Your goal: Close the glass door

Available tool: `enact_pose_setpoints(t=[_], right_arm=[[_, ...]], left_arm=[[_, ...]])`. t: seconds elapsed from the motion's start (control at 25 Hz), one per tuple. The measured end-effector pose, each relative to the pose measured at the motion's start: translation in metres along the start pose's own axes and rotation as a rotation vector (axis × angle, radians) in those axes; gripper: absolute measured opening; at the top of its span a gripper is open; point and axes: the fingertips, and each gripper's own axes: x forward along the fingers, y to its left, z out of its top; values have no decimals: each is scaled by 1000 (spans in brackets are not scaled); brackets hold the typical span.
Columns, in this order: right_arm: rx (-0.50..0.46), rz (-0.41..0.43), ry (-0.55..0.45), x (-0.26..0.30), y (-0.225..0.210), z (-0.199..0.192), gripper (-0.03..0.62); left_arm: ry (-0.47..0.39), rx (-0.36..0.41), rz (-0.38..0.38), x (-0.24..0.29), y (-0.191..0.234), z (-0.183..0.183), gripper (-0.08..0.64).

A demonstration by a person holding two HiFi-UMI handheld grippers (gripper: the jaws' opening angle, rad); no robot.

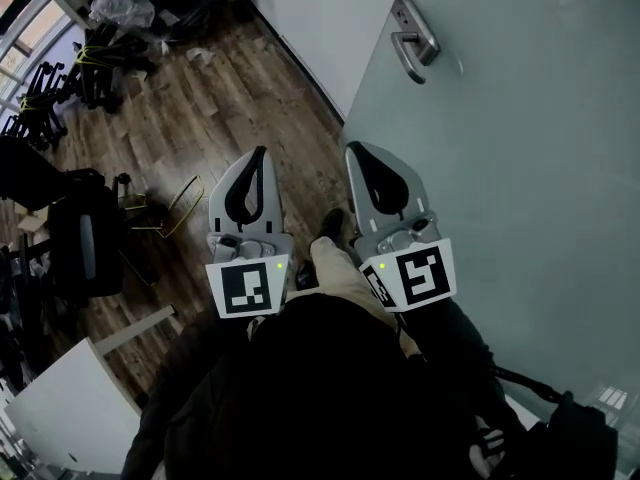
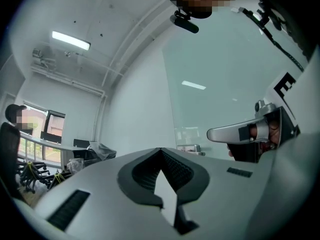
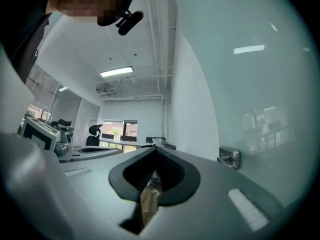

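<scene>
- The frosted glass door (image 1: 520,168) fills the right side of the head view. Its near edge runs down beside a white wall (image 1: 320,18), and we cannot tell whether the door is fully shut against its frame.
- Its metal lever handle (image 1: 415,40) sits near that edge, well ahead of both tongs, with nothing touching it.
- The right tongs (image 1: 354,151) hang just beside the door's edge, on the glass side, pointing forward. In the right gripper view the tips are together, nothing is clamped between them, and the handle shows small on the glass to the right.
- The left tongs (image 1: 262,154) hang next to the right ones, over the wooden floor (image 1: 200,118). The tips meet in the left gripper view too, with nothing between them.
- Between the two tongs we see one dark shoe (image 1: 331,226) on the floor, close to the door's foot.
- Farther left stands a black office chair (image 1: 85,243), with more chairs bunched near the top-left corner.
- The left gripper view shows a lit ceiling light (image 2: 71,40), and the right gripper view a window (image 3: 120,129) at the far end of the room.
</scene>
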Motion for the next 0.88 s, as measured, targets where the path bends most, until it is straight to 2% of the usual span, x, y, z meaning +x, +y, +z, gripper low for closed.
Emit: enact_pose_setpoints(t=[0.36,0.56,0.64,0.88], right_arm=[[-61,-59,-63,62,-90,17,2],[-116,-169,-72,81,-152,32,2],[-130,-208,-39,87,-174,28,3],[-139,-222,109,120,-215,-20,51]], left_arm=[[-40,20,-108,138,-22,1,-3],[-67,16,-159,195,-37,9,-3],[-68,11,-178,214,-41,9,-3],[-57,-9,-252,270,-51,-5,-3]])
